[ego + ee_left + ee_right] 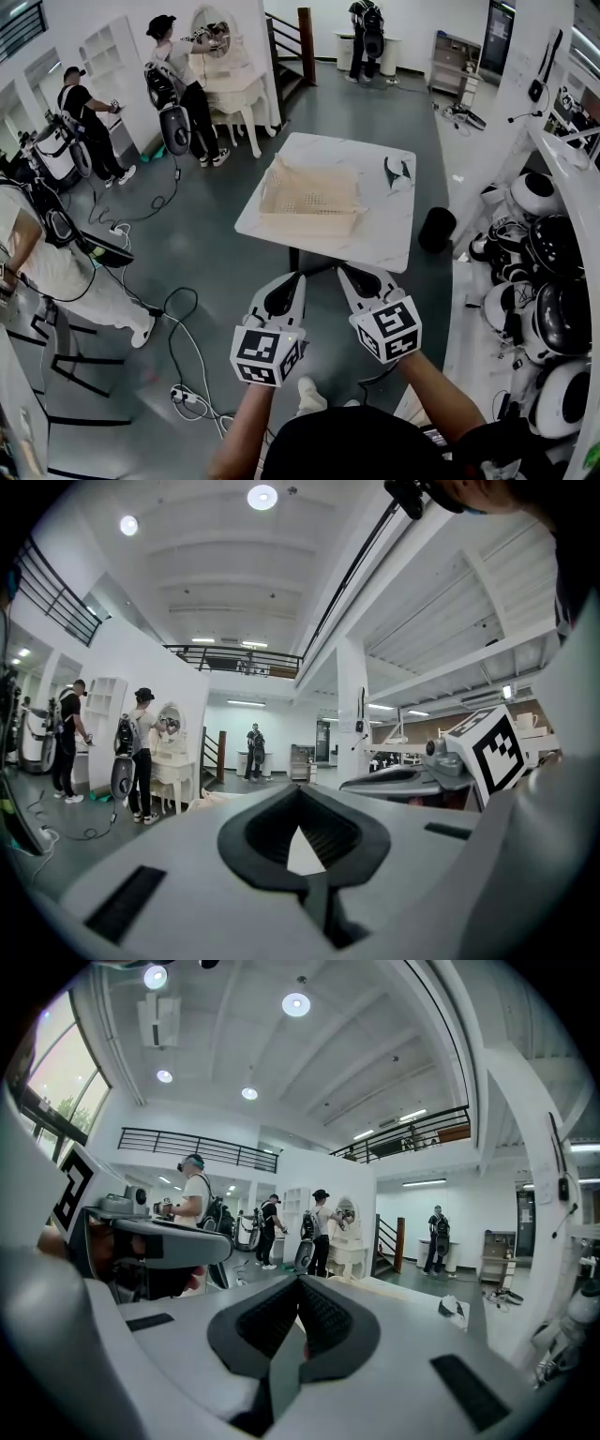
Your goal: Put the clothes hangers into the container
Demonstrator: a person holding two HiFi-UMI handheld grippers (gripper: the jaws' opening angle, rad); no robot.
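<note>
Left gripper [296, 279] and right gripper [345, 272] hover short of the desk [394, 234], jaws pressed together on nothing. What looks like a hanger [397, 172] lies near the desk's far right corner, outside the container [305, 225]. Best to open wide early and grip its bar.

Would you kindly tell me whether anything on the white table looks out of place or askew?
Only one thing: a small dark-and-white item lies loose near the far right corner of the table, outside the beige basket. The basket stands upright and looks empty; nothing seems spilled or damaged.
</note>
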